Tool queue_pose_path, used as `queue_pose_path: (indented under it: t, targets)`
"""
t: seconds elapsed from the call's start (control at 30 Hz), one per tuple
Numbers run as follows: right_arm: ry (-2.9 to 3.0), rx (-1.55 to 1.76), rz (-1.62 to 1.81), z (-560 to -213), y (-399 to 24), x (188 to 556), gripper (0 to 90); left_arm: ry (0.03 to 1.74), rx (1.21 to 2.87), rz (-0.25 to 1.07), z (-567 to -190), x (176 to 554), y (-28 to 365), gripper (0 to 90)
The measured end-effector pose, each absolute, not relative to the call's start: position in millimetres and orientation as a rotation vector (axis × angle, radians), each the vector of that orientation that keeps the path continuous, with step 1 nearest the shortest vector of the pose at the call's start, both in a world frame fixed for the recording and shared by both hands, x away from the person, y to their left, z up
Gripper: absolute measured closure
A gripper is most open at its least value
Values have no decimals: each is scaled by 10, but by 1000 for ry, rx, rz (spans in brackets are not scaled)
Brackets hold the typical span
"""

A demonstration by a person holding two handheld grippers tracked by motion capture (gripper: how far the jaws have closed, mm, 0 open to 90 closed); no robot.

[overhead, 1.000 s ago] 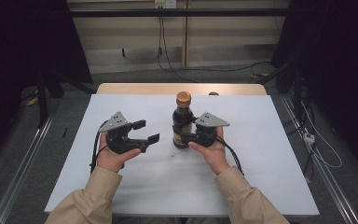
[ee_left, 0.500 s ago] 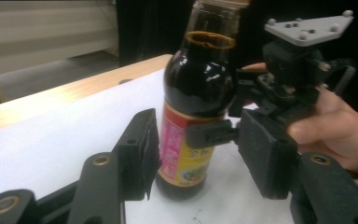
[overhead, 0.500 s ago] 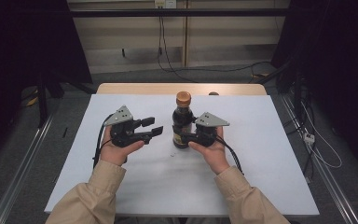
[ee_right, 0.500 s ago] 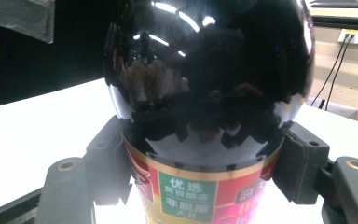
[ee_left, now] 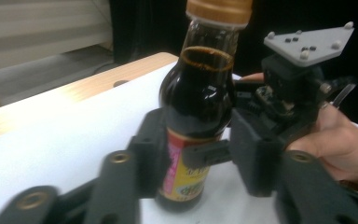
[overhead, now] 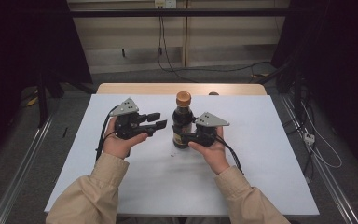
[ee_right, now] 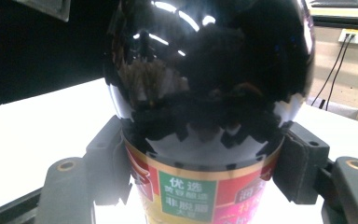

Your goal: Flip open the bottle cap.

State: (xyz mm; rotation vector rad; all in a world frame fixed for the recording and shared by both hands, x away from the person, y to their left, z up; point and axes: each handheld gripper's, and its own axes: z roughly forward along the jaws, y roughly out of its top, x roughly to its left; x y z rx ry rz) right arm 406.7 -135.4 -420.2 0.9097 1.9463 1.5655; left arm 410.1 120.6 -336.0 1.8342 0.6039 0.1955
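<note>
Bottle: a dark sauce bottle [overhead: 182, 125] with an orange-brown cap [overhead: 183, 98]; it stands upright near the middle of the white table [overhead: 270, 140], a little toward the far side.
Contents: dark liquid reaches up to the base of the neck, as the left gripper view shows, so I judge the bottle nearly full and rather heavy for its size.
Surface: the upper body is bare and glossy and gives strong reflections in the right gripper view; it is probably glass or hard plastic, stiff and slippery. The label [ee_right: 200, 198] around the lower body should give more friction.
Right gripper: the right gripper [overhead: 182, 137] comes from the right side, and its jaws are clenched on the lower body of the bottle, at the top edge of the label.
Left gripper: the left gripper [overhead: 156, 120] is held just left of the bottle, apart from it; its jaws are released and point at the bottle.
Where to hold: the labelled body for carrying; the cap, ribbed as it seems, for turning.
Risk: a tall bottle, it may tip if pushed high up.
</note>
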Motion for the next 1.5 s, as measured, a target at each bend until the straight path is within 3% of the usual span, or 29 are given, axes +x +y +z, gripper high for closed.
queue_pose_path:
  t: [0.2,0.4,1.5]
  targets:
    - [1946,909,1565,-4204,-1355,4066,302,613,1845,162,-3309,4165,1169,803]
    - [1948,911,1564,-4203,-1352,4066,302,633,1843,151,-3221,4212,1143,900]
    - [1945,909,1558,-4212,-1348,4059,303,601,1866,84,-2875,4349,934,900]
